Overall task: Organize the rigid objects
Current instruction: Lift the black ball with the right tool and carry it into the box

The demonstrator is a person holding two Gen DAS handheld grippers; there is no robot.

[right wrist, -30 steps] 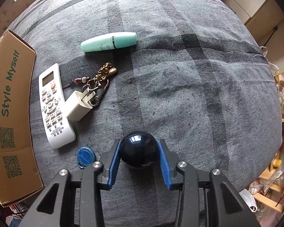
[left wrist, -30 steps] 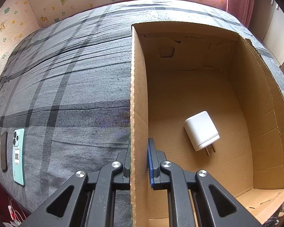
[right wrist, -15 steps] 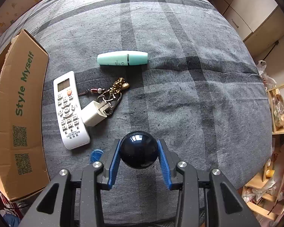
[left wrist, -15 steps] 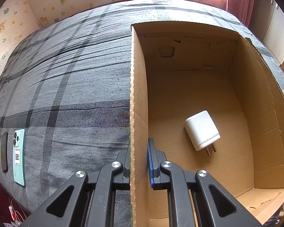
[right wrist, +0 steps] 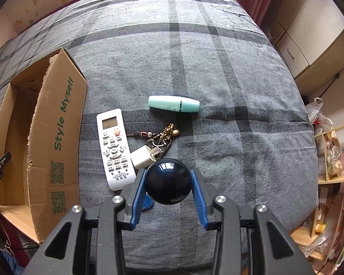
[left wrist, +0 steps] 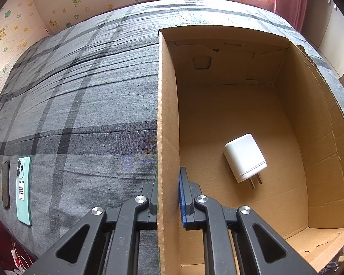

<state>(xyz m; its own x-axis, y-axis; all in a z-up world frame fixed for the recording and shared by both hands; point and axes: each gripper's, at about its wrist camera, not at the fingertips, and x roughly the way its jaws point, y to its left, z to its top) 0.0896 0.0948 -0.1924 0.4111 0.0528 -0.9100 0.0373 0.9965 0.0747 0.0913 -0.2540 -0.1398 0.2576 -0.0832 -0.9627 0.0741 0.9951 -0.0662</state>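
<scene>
My right gripper point(right wrist: 168, 181) is shut on a glossy dark ball point(right wrist: 167, 180) and holds it above the grey plaid bed cover. Below it lie a white remote point(right wrist: 114, 147), a small white plug point(right wrist: 143, 158), a key ring with gold charms point(right wrist: 164, 136), a mint tube point(right wrist: 173, 104) and a blue tag point(right wrist: 148, 202), partly hidden by the finger. My left gripper point(left wrist: 168, 183) is shut on the near-left wall of the open cardboard box point(left wrist: 167, 114). A white charger point(left wrist: 244, 158) lies on the box floor. The box point(right wrist: 57, 137) also shows at the left of the right wrist view.
A mint phone point(left wrist: 23, 188) and a dark slim object point(left wrist: 6, 184) lie near the bed's left edge. Wooden shelves with bags point(right wrist: 332, 155) stand off the bed's right side. Patterned wall point(left wrist: 57, 6) runs behind the bed.
The right gripper has risen with the ball; the objects on the bed look smaller and have slid toward the picture's middle, and more of the box shows. The left gripper has stayed put.
</scene>
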